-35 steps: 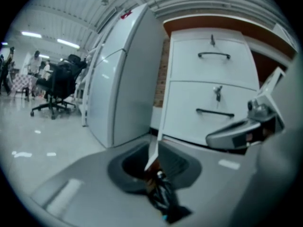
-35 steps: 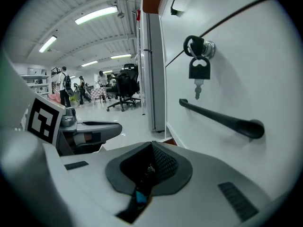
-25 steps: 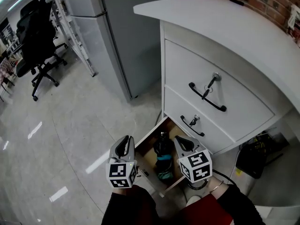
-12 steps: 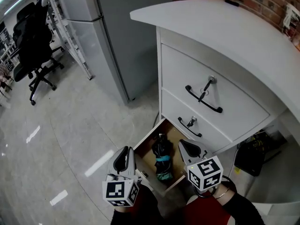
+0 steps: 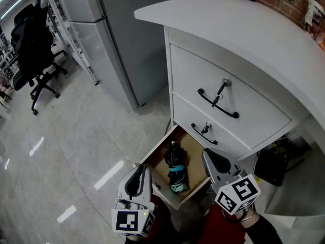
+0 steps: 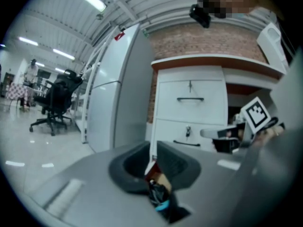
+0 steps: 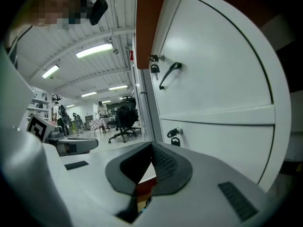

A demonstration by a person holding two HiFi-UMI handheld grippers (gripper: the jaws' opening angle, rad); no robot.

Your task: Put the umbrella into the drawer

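At the left claw (image 5: 135, 181), both jaws pressed together, with nothing clamped between. At the right claw (image 5: 215, 163), the same: jaws closed tip to tip, empty. Held low in the head view, at about 7 and 5 o'clock, well apart from each other, above the shiny grey floor (image 5: 76, 151).

Between the two claws, toward 12 o'clock, the open bottom drawer (image 5: 196, 151), pulled out of the white cabinet (image 5: 244, 50). Inside it, lying flat on the wooden bottom, the folded black umbrella (image 5: 175, 162) with a teal strap around it, its length running from 12 to 6 o'clock.

Above the open drawer, two shut drawers, each with a black handle and a key. At 11 o'clock, a tall grey fridge (image 5: 127, 39). At 10 o'clock, well apart from everything, a black office chair (image 5: 31, 50).
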